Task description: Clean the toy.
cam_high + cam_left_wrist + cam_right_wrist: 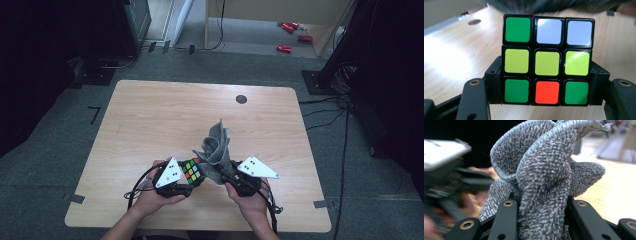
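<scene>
1. A light wooden table (150, 120) was set on grey carpet (60, 130), dark equipment around it.
2. Near the table's front edge, a puzzle cube (547, 60) was clamped by the left gripper (186, 176).
3. Just beside the cube, a grey cloth (544, 175) was pinched by the right gripper (231, 176).
4. Red cans (292, 35) were seen beyond the table's far edge.

A puzzle cube (192, 171) sits low and just left of centre in the high view, held above the wooden table. In the left gripper view its facing side (548, 60) shows green, white, white on top, three yellow-green squares across the middle, and green, red, green below. A grey knitted cloth (216, 150) stands bunched upright just right of it, folds fanning upward (544, 177).
</scene>
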`<state>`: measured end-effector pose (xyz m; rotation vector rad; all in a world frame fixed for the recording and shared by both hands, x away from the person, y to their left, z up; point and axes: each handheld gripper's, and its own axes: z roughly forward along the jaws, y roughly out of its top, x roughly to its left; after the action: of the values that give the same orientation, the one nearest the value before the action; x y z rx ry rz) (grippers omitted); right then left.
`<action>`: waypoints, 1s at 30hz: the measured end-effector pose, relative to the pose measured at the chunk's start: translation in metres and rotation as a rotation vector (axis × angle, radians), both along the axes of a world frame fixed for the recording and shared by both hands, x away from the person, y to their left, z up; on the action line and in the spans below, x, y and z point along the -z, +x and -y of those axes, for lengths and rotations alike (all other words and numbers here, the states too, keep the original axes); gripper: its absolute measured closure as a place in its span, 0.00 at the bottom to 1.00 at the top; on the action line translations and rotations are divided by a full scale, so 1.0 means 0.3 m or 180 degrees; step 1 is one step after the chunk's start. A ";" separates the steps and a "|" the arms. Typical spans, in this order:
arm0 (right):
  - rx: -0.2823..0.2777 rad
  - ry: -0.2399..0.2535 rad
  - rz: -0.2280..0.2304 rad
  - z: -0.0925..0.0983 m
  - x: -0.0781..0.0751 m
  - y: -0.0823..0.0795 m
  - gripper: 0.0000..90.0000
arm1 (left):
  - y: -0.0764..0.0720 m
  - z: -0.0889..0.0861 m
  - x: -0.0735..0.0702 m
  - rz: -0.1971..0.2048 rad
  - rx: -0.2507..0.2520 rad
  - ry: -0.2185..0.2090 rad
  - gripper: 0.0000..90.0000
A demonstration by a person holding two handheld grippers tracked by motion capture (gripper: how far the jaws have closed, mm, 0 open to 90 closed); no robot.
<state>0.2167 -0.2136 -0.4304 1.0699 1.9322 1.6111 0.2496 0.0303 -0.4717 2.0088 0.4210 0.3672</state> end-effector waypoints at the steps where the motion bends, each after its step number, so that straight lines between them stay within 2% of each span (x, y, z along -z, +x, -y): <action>1: -0.0083 0.0011 0.0043 -0.016 -0.011 -0.011 0.78 | -0.002 0.005 0.001 0.0010 0.0013 0.0013 0.38; 3: -0.0234 -0.0026 0.0084 -0.052 -0.022 -0.031 0.77 | -0.011 0.012 -0.004 0.0023 0.0059 -0.0007 0.38; 5: -0.0319 -0.0113 0.0052 -0.081 -0.015 -0.038 0.76 | -0.021 0.011 -0.015 0.0048 0.0075 -0.0079 0.38; 6: -0.0325 -0.0100 0.0065 -0.087 -0.004 -0.036 0.76 | -0.022 0.009 -0.017 0.0093 0.0056 -0.0050 0.38; 9: -0.0371 0.0056 0.0023 -0.069 0.011 -0.022 0.75 | -0.023 0.007 -0.015 0.0110 0.0048 -0.0055 0.38; 14: -0.0359 0.0043 0.0049 -0.058 0.014 -0.021 0.75 | -0.023 0.009 -0.014 0.0108 0.0061 -0.0069 0.38; 18: -0.0377 0.0091 0.0059 -0.054 0.015 -0.019 0.75 | -0.024 0.003 -0.020 0.0130 0.0060 -0.0084 0.38; 21: -0.0218 0.0010 0.0049 -0.042 0.011 -0.017 0.76 | -0.020 -0.019 -0.040 0.0102 0.0087 -0.0281 0.38; 22: -0.0188 0.0062 0.0006 -0.031 0.014 -0.011 0.76 | -0.019 -0.026 -0.047 0.0106 0.0087 -0.0322 0.38; 23: -0.0180 0.0113 -0.0040 -0.020 0.018 -0.003 0.76 | -0.018 -0.032 -0.052 0.0118 0.0081 -0.0347 0.38; 25: -0.0179 0.0102 -0.0139 -0.008 0.026 0.012 0.76 | -0.018 -0.039 -0.054 0.0145 0.0074 -0.0351 0.38; 27: -0.0090 -0.0006 -0.0188 0.000 0.033 0.022 0.76 | -0.016 -0.045 -0.057 0.0144 0.0066 -0.0416 0.38; 29: 0.0000 -0.0049 -0.0258 0.010 0.035 0.029 0.76 | -0.013 -0.051 -0.065 0.0134 0.0075 -0.0502 0.38; 30: 0.0043 -0.0038 -0.0259 0.016 0.033 0.029 0.76 | -0.011 -0.053 -0.066 0.0129 0.0078 -0.0503 0.38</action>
<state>0.2253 -0.2183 -0.4403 1.1581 1.9794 1.5693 0.2463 0.0461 -0.4519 1.8483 0.3876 0.3481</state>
